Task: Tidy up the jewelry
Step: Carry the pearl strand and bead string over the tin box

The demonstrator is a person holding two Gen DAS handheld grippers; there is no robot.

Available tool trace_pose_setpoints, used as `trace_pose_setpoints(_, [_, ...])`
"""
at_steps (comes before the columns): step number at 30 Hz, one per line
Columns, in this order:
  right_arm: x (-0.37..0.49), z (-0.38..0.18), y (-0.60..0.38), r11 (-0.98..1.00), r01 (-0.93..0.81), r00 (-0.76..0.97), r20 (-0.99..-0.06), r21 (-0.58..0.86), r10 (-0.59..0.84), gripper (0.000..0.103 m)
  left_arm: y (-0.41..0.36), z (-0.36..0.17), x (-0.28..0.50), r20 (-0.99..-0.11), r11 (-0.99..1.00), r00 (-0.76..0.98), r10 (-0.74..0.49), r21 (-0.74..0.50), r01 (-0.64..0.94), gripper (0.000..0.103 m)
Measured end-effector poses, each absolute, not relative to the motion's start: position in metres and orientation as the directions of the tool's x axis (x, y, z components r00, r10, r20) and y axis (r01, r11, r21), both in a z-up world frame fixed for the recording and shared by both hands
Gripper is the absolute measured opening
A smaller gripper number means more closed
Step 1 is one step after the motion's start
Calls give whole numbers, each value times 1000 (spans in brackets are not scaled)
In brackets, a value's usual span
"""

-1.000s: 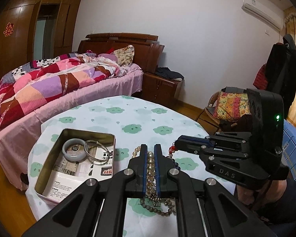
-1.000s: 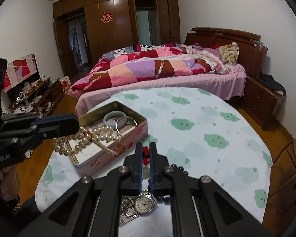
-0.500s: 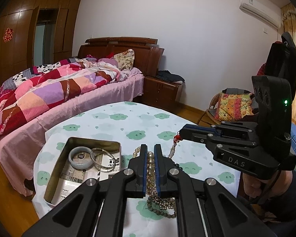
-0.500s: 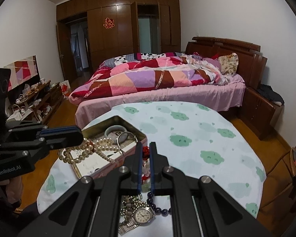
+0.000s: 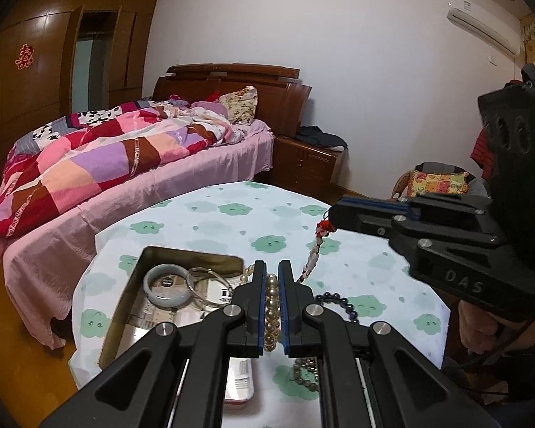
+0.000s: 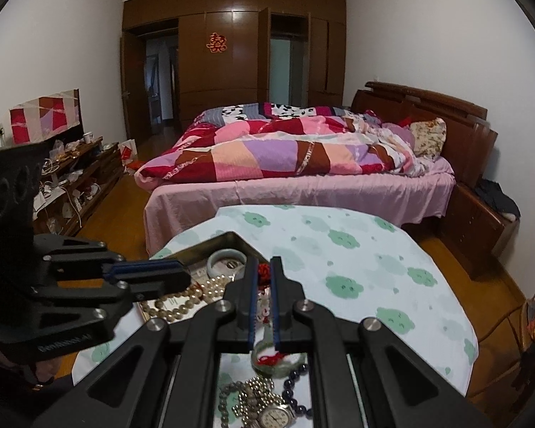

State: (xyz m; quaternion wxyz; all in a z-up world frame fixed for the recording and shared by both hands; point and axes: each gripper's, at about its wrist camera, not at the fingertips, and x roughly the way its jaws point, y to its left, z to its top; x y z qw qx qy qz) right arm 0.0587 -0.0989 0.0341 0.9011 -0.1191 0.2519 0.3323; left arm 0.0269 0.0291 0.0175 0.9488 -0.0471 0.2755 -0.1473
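Note:
My left gripper [image 5: 271, 267] is shut on a pearl necklace [image 5: 271, 306], held above the near edge of the open metal tin [image 5: 125, 306]. The tin holds a jade bangle [image 5: 167, 285] and a silver bangle [image 5: 207, 287]. My right gripper [image 6: 264, 262] is shut on a red-knotted bead cord [image 6: 264, 273] that hangs down to a jade pendant ring [image 6: 278, 358]. In the left wrist view that gripper [image 5: 333, 215] is at the right, with the cord [image 5: 315, 253] dangling over the table. The pearls [image 6: 182, 301] droop over the tin in the right wrist view.
The round table has a cloud-print cloth [image 5: 232, 221]. A wristwatch [image 6: 274, 415], dark bead bracelets [image 6: 296, 378] and more bead strings [image 5: 305, 371] lie near my right gripper. A bed with a patchwork quilt [image 6: 285, 153] stands behind the table. A chair with a cushion [image 5: 438, 182] is at right.
Both grippers have lifted higher with their loads. The left one has moved closer to the tin with the pearls. The bead cord now hangs free over the table.

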Motion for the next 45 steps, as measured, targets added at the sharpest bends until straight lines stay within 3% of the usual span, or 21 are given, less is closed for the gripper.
trace_pose_setpoints(20, [77,33,-50,715,-693,633,-556,-95,539,8,63,-4,52,-541,965,802,-252,-201,168,5])
trace_pose_setpoints(45, [103,-32,-39,717,-696,523,-707,-31,477,8,72,-52,79,-630,964,735,-249,-231,129,5])
